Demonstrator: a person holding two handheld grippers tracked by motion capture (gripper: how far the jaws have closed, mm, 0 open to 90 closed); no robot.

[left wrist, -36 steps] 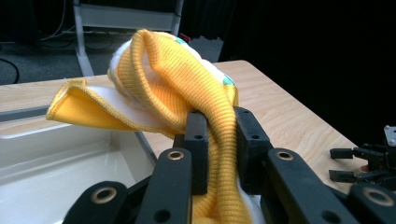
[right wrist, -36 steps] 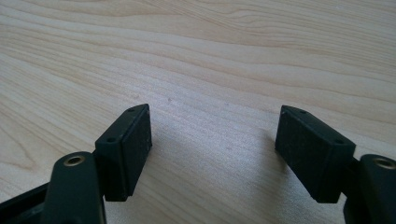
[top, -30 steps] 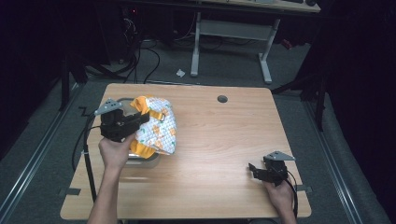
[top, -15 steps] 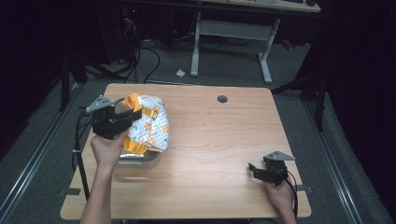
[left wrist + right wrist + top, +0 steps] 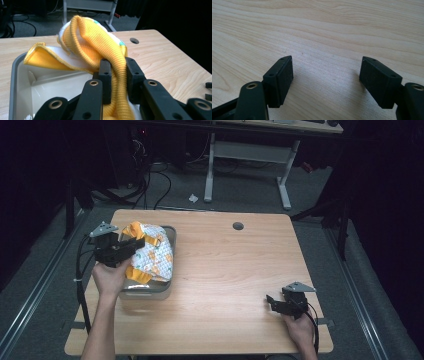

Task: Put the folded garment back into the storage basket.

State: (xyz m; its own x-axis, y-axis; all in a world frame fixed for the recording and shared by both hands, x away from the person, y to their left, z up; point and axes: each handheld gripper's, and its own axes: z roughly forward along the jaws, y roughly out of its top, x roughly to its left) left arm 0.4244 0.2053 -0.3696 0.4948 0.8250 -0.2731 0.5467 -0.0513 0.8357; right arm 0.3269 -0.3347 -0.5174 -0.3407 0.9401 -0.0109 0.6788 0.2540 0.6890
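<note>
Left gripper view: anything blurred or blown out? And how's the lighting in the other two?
Left gripper view: yellow cloth sharp, white tray interior nearly overexposed, background floor dark. High view: table evenly lit, surroundings almost black, image soft. Right gripper view: wood grain sharp, soft shadows beside the fingers, no glare.

We find no readable text, label, brand, number or sign in any of these views. The cloth (image 5: 150,257) carries a small coloured print, but we cannot make out any letters on it. The grey tub (image 5: 150,292), the wooden table (image 5: 225,270) and both grippers are plain, without markings we can read.
</note>
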